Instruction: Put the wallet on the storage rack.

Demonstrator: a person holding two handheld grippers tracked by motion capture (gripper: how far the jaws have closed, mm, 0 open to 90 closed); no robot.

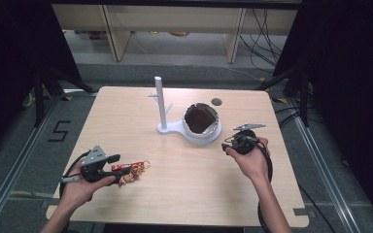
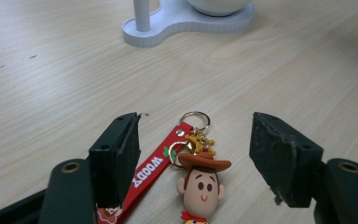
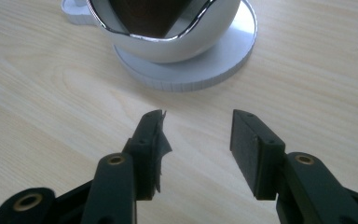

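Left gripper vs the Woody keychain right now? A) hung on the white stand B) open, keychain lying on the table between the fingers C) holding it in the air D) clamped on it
B: in the left gripper view the left gripper stands wide open, the Woody keychain flat on the table, the fingers clear of the figure.

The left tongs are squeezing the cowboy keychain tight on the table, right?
Not quite. In the left gripper view the left tongs stand open around the cowboy keychain, their pads apart from it. It does lie on the table.
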